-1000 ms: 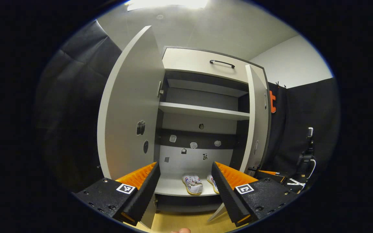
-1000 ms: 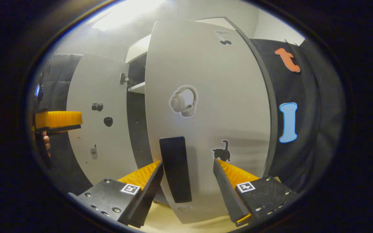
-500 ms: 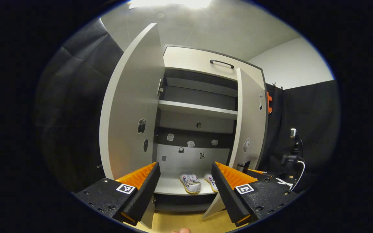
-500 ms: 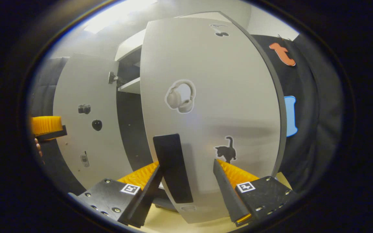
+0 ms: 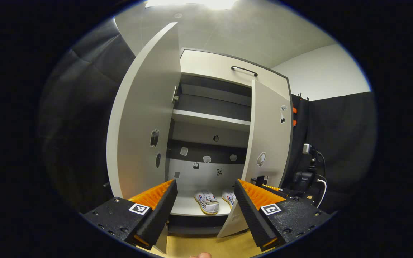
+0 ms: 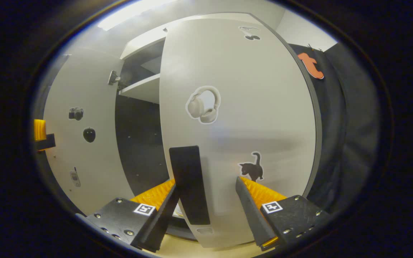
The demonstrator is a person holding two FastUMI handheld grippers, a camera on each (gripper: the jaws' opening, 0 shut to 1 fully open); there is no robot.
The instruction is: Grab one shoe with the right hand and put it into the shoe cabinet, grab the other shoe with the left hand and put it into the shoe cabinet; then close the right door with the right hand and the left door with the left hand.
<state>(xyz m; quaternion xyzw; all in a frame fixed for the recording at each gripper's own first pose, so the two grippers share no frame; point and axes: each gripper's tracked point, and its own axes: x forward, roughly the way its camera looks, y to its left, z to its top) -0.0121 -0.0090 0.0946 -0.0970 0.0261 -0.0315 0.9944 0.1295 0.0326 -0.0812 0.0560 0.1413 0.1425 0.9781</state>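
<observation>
Inside, both shoes (image 5: pixel 207 201) sit side by side on the cabinet's (image 5: pixel 213 68) bottom shelf. Its right door (image 6: pixel 242 118) stands partly swung in; the left door (image 5: pixel 142 118) is wide open. Close before the right door's face, the right gripper (image 6: pixel 206 199) has its jaws spread apart with nothing held, the door's dark handle plate (image 6: pixel 189 184) between its fingers. Farther back, the left gripper (image 5: pixel 203 199) hangs with jaws wide, empty, facing the opening above a wooden floor (image 5: pixel 206 245).

shoes (image 5: pixel 207 201) inside cabinet (image 5: pixel 213 68), between doors (image 5: pixel 142 118)
</observation>
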